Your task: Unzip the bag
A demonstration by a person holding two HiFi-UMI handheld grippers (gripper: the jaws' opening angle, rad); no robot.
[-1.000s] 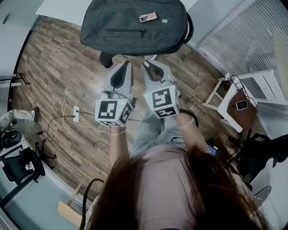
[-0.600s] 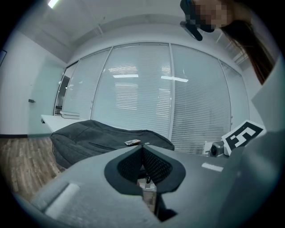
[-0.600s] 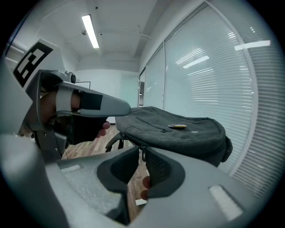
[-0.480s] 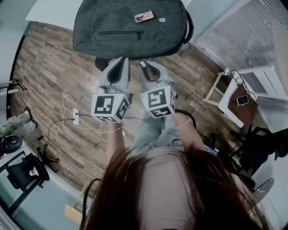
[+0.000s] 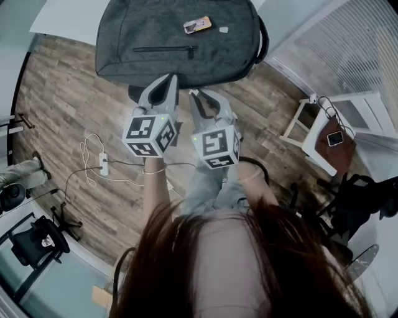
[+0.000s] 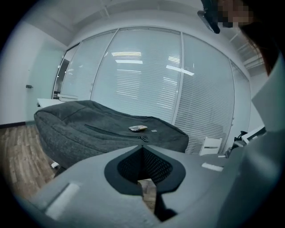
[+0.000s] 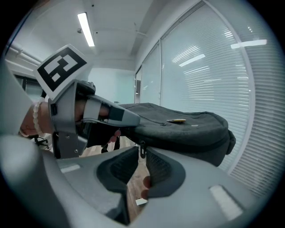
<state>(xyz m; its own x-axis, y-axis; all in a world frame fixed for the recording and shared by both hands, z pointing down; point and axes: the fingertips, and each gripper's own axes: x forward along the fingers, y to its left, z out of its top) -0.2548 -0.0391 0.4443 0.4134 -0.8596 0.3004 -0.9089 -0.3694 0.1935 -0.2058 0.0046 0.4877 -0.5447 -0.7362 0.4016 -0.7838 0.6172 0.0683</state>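
Our left gripper (image 6: pixel 142 148) has its jaws pressed together at the tips, with nothing between them. It points at the near side of the grey backpack (image 5: pixel 143 25). In the right gripper view its nose reaches up to the backpack's near edge, though we cannot tell whether it touches the fabric.

Our right gripper (image 7: pixel 142 155) sits just beside it, with its jaws a narrow slit apart. A dark zipper pull (image 7: pixel 142 149) hangs from the backpack's lower edge right at that slit, in line with the tips. We cannot tell whether the pads touch it.

The backpack lies flat on a white table (image 5: pixel 62 15), directly ahead of both grippers, with its front face up. On that face we see the front pocket zipper (image 5: pixel 165 48), which is closed. Near it lies a small flat card-like item (image 5: pixel 198 25), and beside that a tiny pale tag (image 5: pixel 222 28).

Below the grippers is a wooden floor (image 5: pixel 68 105), and to our left a white power strip (image 5: pixel 104 164) lies on it with its cable. Behind the backpack, glass walls with blinds (image 6: pixel 142 75) close the room.
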